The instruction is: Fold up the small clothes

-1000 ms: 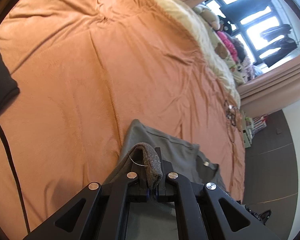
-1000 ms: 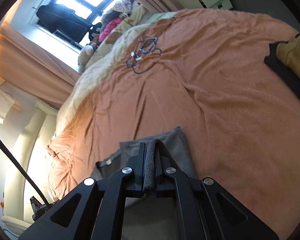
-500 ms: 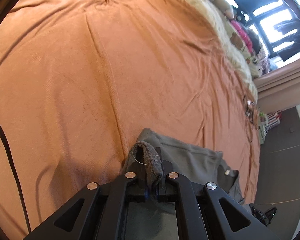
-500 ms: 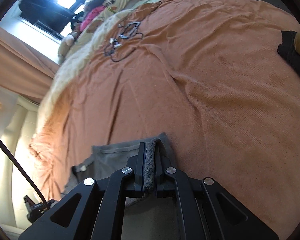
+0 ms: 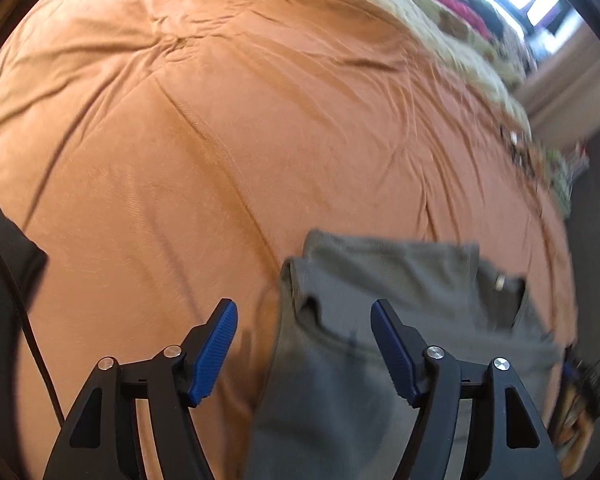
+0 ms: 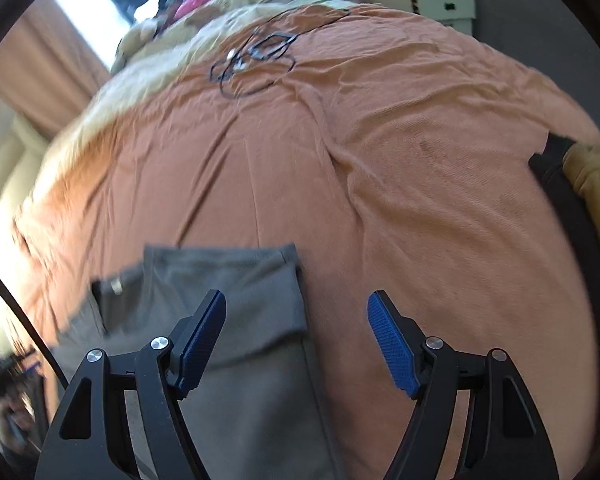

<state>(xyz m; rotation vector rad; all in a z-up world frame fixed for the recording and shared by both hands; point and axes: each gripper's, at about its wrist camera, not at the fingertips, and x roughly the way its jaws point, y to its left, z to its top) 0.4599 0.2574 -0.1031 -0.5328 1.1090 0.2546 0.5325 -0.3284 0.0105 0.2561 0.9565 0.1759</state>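
Grey folded cotton garment (image 5: pixel 380 320) lies flat on orange-brown bedspread (image 5: pixel 220 140). Left gripper (image 5: pixel 304 316) and right gripper (image 6: pixel 296 308) both spread wide, jaws just opened, blue pads (image 6: pixel 392 344) clear of cloth, nothing pinched.

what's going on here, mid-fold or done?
A person with a handheld gripper in each hand is folding a grey garment on a bed with an orange blanket. Both the left gripper and right gripper have just been opening, and nothing is between the pads now. The garment lies on the blanket with one end folded over itself. A black cable tangle and a black-and-yellow clothes pile sit farther off, untouched.
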